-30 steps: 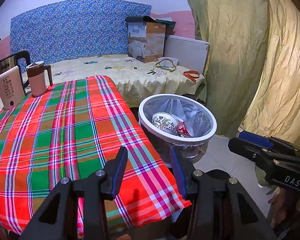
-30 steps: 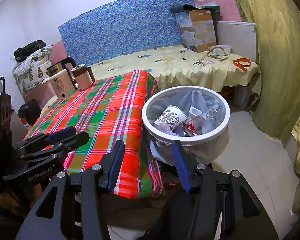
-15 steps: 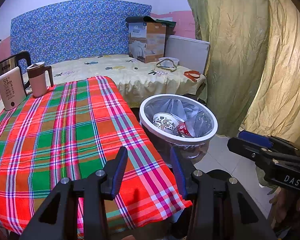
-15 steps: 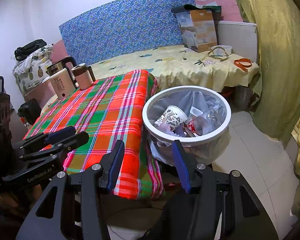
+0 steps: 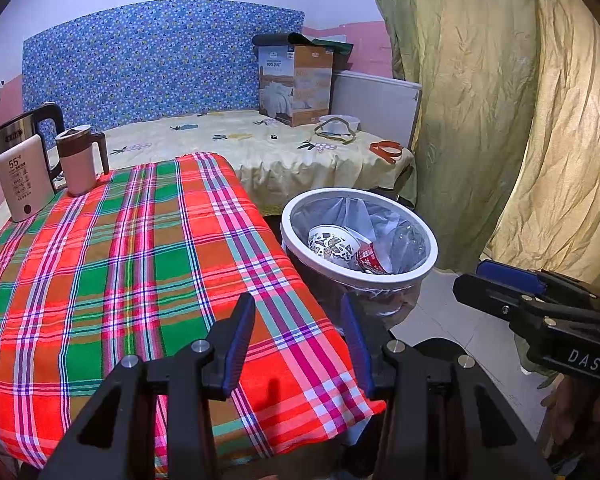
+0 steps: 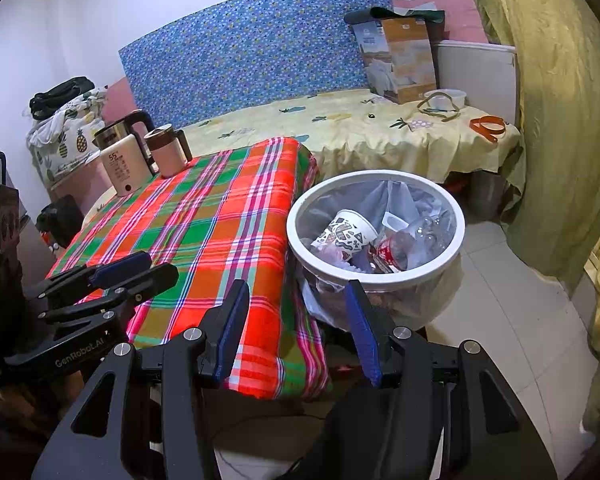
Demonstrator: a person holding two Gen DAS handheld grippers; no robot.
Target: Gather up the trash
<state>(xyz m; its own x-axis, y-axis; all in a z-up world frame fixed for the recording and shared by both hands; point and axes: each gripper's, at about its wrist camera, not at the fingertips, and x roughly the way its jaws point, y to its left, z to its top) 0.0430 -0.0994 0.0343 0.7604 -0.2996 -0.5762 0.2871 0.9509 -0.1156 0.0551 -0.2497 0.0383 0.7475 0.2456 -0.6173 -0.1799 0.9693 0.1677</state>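
Trash sits in the white bin (image 6: 376, 240) on the floor beside the counter (image 5: 120, 264): a patterned paper cup (image 6: 346, 232), a red-labelled bottle (image 6: 396, 250). Left gripper (image 5: 298, 332) hangs over the plaid counter's corner, fingers spread, empty. Right gripper (image 6: 296, 320) hangs near the bin, fingers spread too. Kettle (image 5: 22, 176) and mug (image 5: 78, 160) at the far end.

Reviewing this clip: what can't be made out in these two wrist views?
- Bottom of the trash bin: hidden in both views by the patterned paper cup, the red-labelled bottle and the liner.
- Floor under the plaid tablecloth: covered by the cloth in both views.
- Small print on the white kettle below "55": too small in both views.
- Table's near edge: blocked by the open left hand-held gripper and open right hand-held gripper.
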